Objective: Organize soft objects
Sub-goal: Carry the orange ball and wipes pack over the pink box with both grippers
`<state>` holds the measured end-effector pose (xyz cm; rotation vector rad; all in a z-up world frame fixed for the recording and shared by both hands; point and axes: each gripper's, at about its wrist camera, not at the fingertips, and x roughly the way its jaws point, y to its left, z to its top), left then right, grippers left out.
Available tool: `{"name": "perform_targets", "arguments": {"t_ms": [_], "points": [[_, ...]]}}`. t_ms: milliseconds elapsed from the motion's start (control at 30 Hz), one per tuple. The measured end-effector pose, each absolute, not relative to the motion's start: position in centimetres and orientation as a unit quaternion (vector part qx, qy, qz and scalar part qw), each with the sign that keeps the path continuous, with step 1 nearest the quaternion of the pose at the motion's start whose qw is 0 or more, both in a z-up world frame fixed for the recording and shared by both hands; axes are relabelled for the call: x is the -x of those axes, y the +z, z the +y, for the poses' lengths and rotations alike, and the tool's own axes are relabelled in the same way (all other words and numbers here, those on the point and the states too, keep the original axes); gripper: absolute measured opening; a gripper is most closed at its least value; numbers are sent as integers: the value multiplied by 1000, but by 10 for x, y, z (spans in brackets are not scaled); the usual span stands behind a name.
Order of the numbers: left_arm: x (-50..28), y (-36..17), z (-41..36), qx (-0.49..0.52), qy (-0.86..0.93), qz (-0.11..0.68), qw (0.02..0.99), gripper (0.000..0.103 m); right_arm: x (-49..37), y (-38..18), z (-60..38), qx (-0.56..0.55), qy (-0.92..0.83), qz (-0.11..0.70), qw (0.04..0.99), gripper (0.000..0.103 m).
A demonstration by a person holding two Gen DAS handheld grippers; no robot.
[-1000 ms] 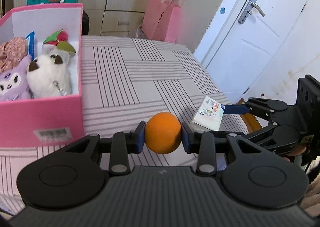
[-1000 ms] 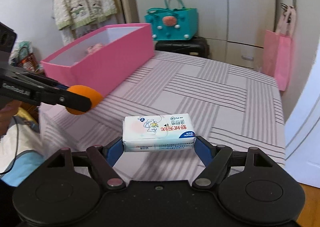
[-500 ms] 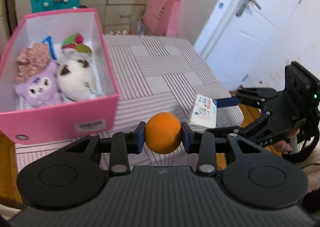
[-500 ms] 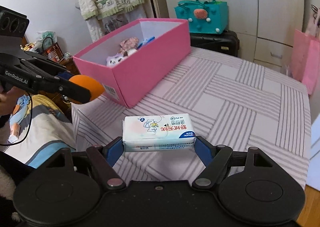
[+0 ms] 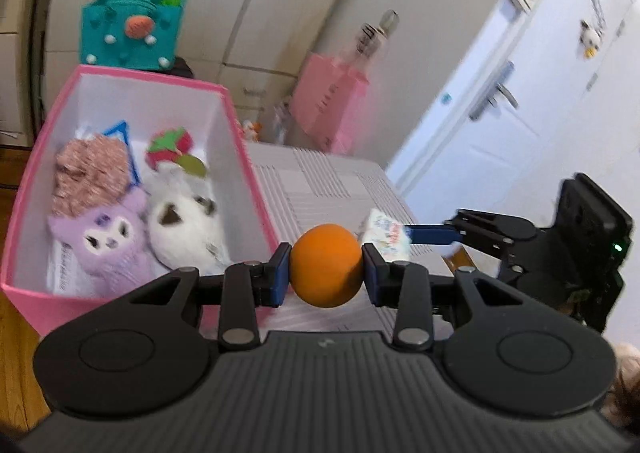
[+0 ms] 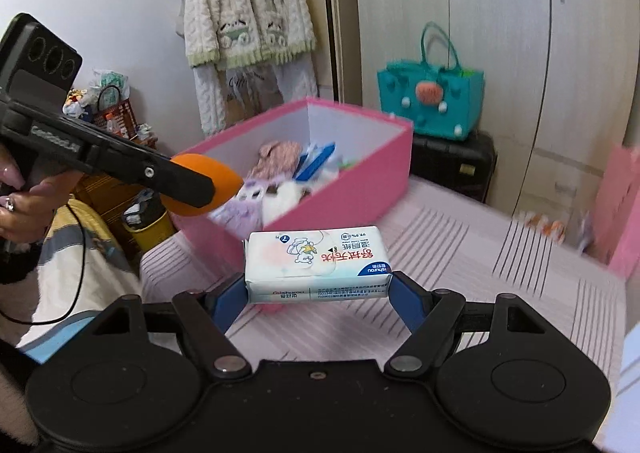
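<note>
- My left gripper (image 5: 326, 271) is clamped on an orange ball (image 5: 326, 271); both blue pads press its sides and it sits up in the air, clear of the table.
- My right gripper (image 6: 318, 295) is clamped on a pack of wet wipes (image 6: 316, 263), one blue pad on each short end, printed face up, also held above the table.
- From my left gripper, the pink box (image 5: 256, 173) lies ahead and to the left, its open top facing me; the ball is near the box's right wall, just outside it.
- Inside the box, nearest my left gripper, lie a purple plush (image 5: 108, 241) and, touching it on the right, a white plush (image 5: 184, 221); a pink knitted piece (image 5: 90, 173) and a strawberry toy (image 5: 170, 143) lie further back.
- From my right gripper, the same box (image 6: 360, 181) sits ahead and slightly left on the striped tablecloth (image 6: 500, 273), and my left gripper (image 6: 216, 185) reaches in from the left with the ball beside the box's near corner.
- To the right of my left gripper, the right gripper (image 5: 404, 235) holds the wipes (image 5: 384, 235) just past the ball.
- Beyond the box, a teal bag (image 6: 430, 97) stands on a black case (image 6: 452, 165).
</note>
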<state>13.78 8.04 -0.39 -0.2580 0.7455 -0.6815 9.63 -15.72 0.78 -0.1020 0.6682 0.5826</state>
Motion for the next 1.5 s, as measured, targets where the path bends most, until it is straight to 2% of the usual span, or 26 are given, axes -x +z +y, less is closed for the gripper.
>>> {"name": "perform_targets", "arguments": {"t_ms": [267,400,433,467,500,567,667,700,767,967,1100,1233,1333,1400,1433,1500], "points": [[-174,-27,104,204,-286,307,884,36,-135,12,-135,55,275,264,923,81],[-192,-32,105,196,-249,291,903,36,-160,15,-123,46,287,240,926,81],[-196,-33,106,194,-233,288,908,36,-168,15,-122,39,289,235,927,78],[-198,-35,107,194,-220,285,913,36,-175,15,-120,30,293,235,926,59],[-200,-36,106,187,-207,278,919,36,-185,15,-119,19,298,240,924,56],[-207,-41,105,178,-188,281,924,36,-205,9,-112,8,316,259,913,58],[-213,-49,106,178,-174,296,922,36,-238,-10,-103,-20,331,307,892,55],[-214,-50,106,173,-173,298,923,36,-245,-16,-104,-29,334,314,889,47],[-216,-54,106,164,-173,304,922,36,-250,-22,-108,-51,333,316,887,41],[-218,-60,110,148,-162,309,925,36,-237,-15,-133,-75,314,307,895,42],[-215,-64,113,150,-162,304,927,36,-221,-28,-158,-35,250,314,915,46],[-214,-67,115,158,-167,306,924,36,-213,-57,-182,-32,188,357,914,49],[-213,-67,114,157,-167,304,925,36,-206,-73,-192,-46,158,376,912,64],[-212,-67,113,153,-164,302,927,36,-196,-81,-193,-41,132,361,922,88],[-212,-67,112,152,-162,302,927,36,-194,-84,-193,-40,120,353,927,92],[-212,-68,111,153,-162,304,926,36,-190,-91,-190,-35,100,341,934,95]]}}
